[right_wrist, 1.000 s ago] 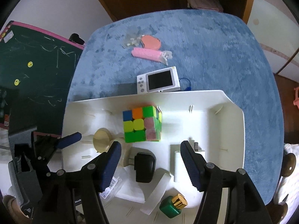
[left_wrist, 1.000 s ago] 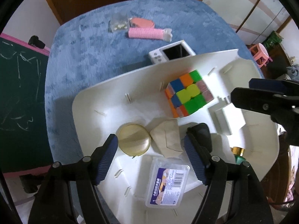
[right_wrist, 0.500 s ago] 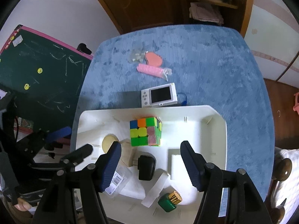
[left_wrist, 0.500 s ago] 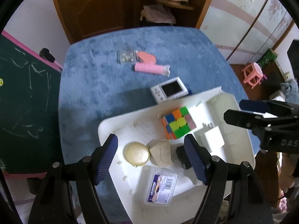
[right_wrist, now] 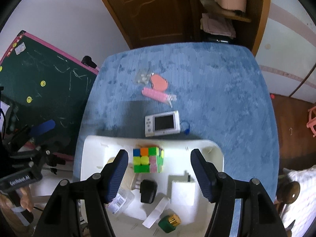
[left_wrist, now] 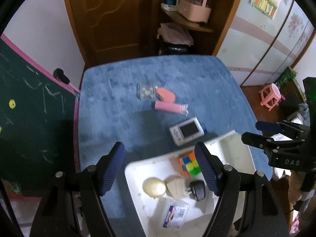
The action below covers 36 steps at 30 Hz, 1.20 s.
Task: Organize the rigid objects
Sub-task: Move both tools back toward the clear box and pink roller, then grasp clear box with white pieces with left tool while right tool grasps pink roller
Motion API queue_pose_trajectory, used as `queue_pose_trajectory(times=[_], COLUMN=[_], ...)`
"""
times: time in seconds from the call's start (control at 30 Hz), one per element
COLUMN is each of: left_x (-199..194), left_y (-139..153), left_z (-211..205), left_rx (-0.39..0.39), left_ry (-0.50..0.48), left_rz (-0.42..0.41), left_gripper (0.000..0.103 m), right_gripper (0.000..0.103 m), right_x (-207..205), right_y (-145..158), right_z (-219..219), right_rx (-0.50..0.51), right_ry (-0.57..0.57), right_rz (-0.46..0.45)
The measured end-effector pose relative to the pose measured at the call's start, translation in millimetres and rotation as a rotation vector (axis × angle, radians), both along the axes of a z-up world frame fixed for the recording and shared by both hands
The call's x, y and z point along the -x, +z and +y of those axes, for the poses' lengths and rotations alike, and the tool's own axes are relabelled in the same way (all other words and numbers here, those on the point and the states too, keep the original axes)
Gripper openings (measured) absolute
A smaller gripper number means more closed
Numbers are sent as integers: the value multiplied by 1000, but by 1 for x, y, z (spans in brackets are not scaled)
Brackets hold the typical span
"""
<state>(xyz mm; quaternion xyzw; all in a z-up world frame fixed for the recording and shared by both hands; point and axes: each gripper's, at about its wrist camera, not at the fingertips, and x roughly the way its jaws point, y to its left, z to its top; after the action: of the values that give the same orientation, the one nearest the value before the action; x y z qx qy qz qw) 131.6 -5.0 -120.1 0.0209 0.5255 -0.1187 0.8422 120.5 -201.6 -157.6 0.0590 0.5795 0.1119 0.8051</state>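
Both the left gripper and the right gripper hang half open, holding nothing, above the white tray at the blue table's near edge. The tray holds a puzzle cube, black charger, white box, green bottle, clear labelled case and round tin. Beyond the tray's far rim lies a small camera; farther toward the table's far edge lie a pink roller, an orange case and a clear packet.

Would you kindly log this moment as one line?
left gripper: open, empty | right gripper: open, empty | multicoloured puzzle cube: in white plastic tray | white handheld camera: on blue tablecloth
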Motion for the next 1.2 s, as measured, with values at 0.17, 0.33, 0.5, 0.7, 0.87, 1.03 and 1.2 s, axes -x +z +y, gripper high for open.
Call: queue_pose_trajectory(times=[0.17, 0.33, 0.5, 0.7, 0.87, 1.03, 1.2], left_x=[-29, -62, -98, -142, -177, -204, -223], left_y=[18, 30, 36, 13, -40, -97, -145], left_z=[0, -1, -3, -9, -13, -21, -25], left_rx=[-10, -12, 7, 1, -33, -67, -111], left_ry=[13, 37, 77, 116, 151, 159, 158], left_rz=[-30, -40, -44, -9, 93, 206, 297], left_gripper=[76, 77, 77, 82, 82, 82, 82], right_gripper=[67, 67, 67, 67, 67, 66, 66], right_x=[-24, -54, -89, -125, -146, -155, -152], right_y=[21, 46, 60, 48, 9, -47, -93], right_z=[-6, -5, 1, 15, 29, 42, 50], right_rx=[19, 66, 92, 114, 134, 137, 107], right_ry=[14, 60, 114, 203, 291, 417, 504], right_rz=[-53, -130, -187, -236, -214, -156, -79])
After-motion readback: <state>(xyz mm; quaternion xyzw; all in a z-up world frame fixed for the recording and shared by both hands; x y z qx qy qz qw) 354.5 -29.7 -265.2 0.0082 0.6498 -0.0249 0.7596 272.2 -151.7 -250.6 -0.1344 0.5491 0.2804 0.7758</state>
